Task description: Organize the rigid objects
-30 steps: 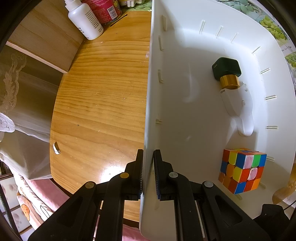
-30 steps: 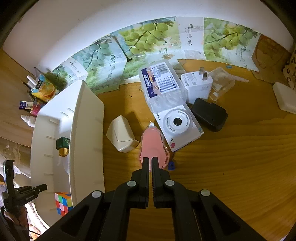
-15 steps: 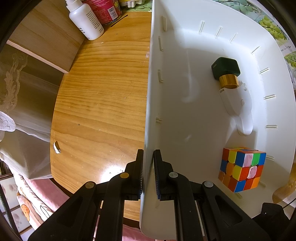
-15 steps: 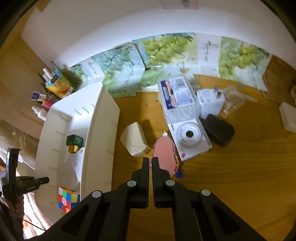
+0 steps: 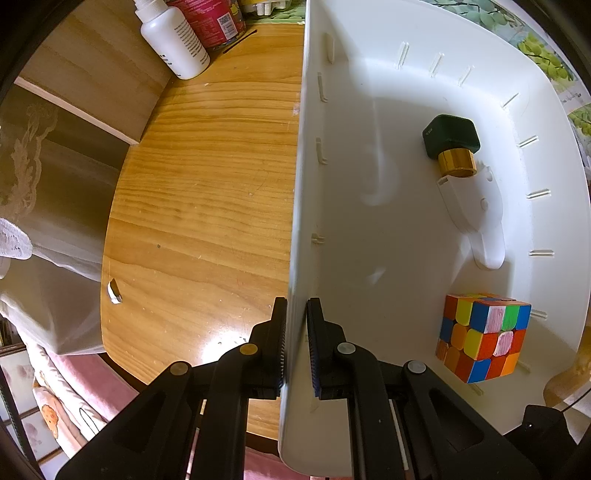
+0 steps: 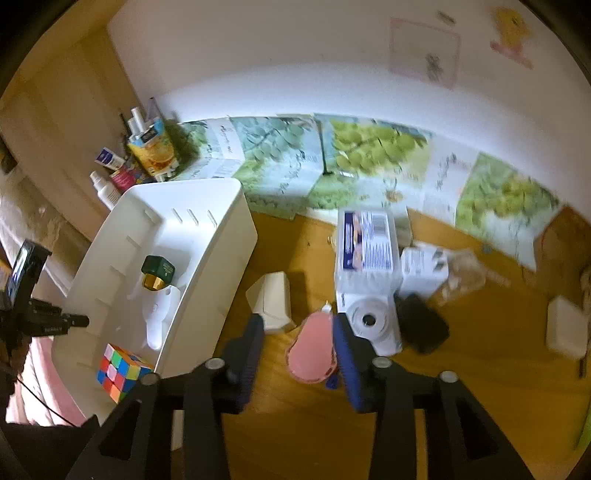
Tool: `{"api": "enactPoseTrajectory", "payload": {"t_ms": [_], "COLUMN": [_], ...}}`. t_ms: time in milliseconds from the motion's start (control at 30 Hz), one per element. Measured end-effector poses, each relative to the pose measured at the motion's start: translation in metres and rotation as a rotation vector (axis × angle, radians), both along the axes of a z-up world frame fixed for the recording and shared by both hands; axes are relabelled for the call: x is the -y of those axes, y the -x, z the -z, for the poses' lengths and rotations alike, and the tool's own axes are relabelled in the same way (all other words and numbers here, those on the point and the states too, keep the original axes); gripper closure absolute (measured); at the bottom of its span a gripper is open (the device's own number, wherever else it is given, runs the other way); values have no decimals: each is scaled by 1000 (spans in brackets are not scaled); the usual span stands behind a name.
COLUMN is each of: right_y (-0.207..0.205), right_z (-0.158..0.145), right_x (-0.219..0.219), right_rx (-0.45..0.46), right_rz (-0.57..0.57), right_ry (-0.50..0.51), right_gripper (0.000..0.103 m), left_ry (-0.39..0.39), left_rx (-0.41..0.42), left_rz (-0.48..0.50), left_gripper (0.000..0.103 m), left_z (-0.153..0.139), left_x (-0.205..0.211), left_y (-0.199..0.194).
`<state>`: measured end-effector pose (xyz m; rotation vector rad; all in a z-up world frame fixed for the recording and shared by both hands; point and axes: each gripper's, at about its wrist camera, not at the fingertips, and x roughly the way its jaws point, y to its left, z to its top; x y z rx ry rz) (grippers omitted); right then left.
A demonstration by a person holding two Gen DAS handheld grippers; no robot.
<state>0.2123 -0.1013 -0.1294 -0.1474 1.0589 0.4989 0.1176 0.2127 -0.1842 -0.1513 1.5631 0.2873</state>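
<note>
This is looking like a room in a home, with a round-edged wooden table (image 5: 207, 206) standing against a white wall (image 6: 295, 74). Flattened grape-printed cardboard cartons (image 6: 369, 155) are leaning along the wall's foot. Toiletries are crowding the table's far corner: a white plastic squeeze bottle (image 5: 170, 37), a red printed can (image 5: 210, 18) and an orange-printed juice carton (image 6: 153, 147). Lace-trimmed pale fabric (image 5: 29, 177) is hanging beside the table, and pink cartoon-printed bedding (image 5: 55, 406) is lying below it. A faded child-like drawing (image 6: 424, 51) is hanging on the wall.
</note>
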Motion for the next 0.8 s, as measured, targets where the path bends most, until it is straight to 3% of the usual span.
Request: {"api": "enactPoseTrajectory", "payload": {"t_ms": [133,467,800], "right_y": [-4,-2,-5], "right_z": [-4,10,34], "right_x": [-4,-30,-54], "right_rx": [25,52,39], "right_rz": [-81,-252,-364], "right_ry": [13,58,92], "right_gripper": [48,35,34], "left_ry": [-1,1,3], "left_rx": [2,5,7], "left_rz": [-7,-25,-44], "left_gripper": [91,91,91], "left_z": [2,1,3], "left_x": [-1,-2,-5], "left_y": [-2,3,5]}}
